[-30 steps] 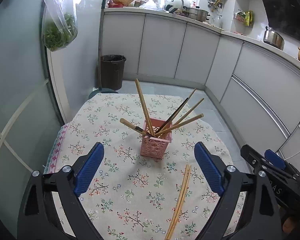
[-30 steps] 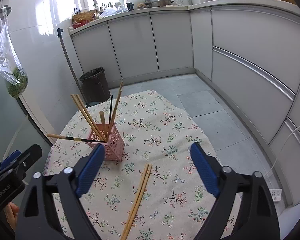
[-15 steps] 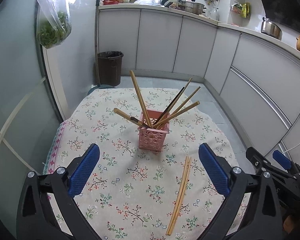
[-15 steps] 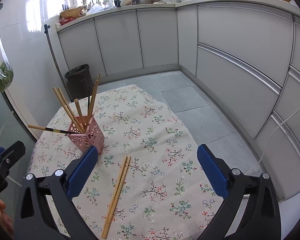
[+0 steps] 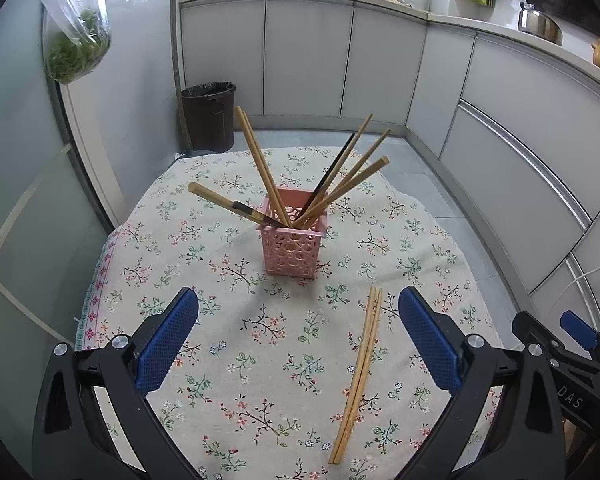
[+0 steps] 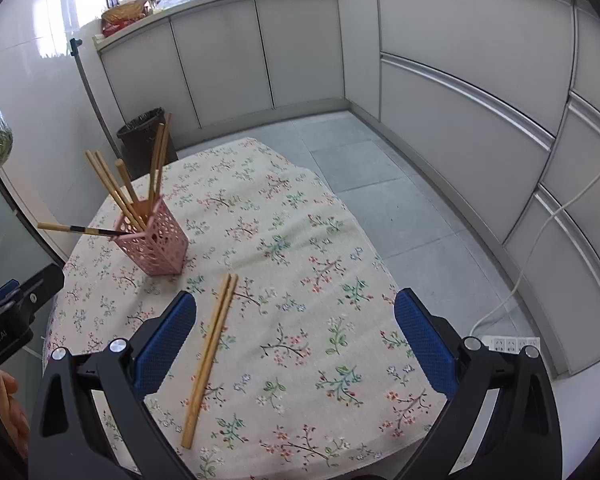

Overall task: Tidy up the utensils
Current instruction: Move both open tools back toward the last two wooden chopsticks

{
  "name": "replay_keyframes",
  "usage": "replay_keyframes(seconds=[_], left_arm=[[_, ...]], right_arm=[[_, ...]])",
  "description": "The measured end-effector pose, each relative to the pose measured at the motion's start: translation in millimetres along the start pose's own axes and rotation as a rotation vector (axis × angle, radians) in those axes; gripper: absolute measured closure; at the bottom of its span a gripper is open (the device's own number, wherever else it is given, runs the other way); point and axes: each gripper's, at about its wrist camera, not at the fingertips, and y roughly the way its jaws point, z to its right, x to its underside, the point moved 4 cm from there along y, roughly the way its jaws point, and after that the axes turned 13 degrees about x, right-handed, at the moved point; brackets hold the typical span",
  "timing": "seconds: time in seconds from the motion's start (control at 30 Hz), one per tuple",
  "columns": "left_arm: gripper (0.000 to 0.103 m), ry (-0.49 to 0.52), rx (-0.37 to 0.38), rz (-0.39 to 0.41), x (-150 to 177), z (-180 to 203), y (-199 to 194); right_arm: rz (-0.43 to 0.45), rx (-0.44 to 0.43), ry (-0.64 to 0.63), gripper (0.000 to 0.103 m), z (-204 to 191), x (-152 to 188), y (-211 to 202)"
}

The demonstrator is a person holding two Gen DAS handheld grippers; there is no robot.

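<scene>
A pink perforated holder point(image 5: 293, 240) stands mid-table with several wooden chopsticks point(image 5: 260, 164) and a dark one leaning out of it; it also shows in the right wrist view point(image 6: 156, 242). A loose pair of wooden chopsticks point(image 5: 358, 372) lies on the floral tablecloth point(image 5: 228, 280) in front of the holder, seen too in the right wrist view point(image 6: 210, 354). My left gripper point(image 5: 298, 334) is open and empty above the cloth, the pair near its right finger. My right gripper point(image 6: 296, 338) is open and empty, the pair beside its left finger.
The round table point(image 6: 340, 240) sits in a kitchen corner with grey cabinets point(image 5: 308, 56) behind and right. A dark waste bin point(image 5: 210, 114) stands beyond the table. A bag of greens point(image 5: 76, 44) hangs at the left. A power strip point(image 6: 508, 344) lies on the floor.
Both grippers have drawn back and up from the table. The right wrist view has swung right, so the holder and the loose pair sit further left in it. Nothing was grasped.
</scene>
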Motion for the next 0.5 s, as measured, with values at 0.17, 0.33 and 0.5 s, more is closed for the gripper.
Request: replay_keyframes(seconds=[0.17, 0.33, 0.5], left_arm=[[0.007, 0.013, -0.002, -0.050, 6.4, 8.9, 18.8], [0.007, 0.015, 0.002, -0.157, 15.1, 17.7, 55.4], [0.007, -0.006, -0.008, -0.210, 21.9, 21.7, 80.4]], right_arm=[[-0.049, 0.018, 0.025, 0.006, 14.6, 4.5, 10.3], [-0.095, 0.027, 0.045, 0.006, 28.9, 9.0, 21.3], [-0.138, 0.034, 0.085, 0.006, 46.6, 10.2, 32.2]])
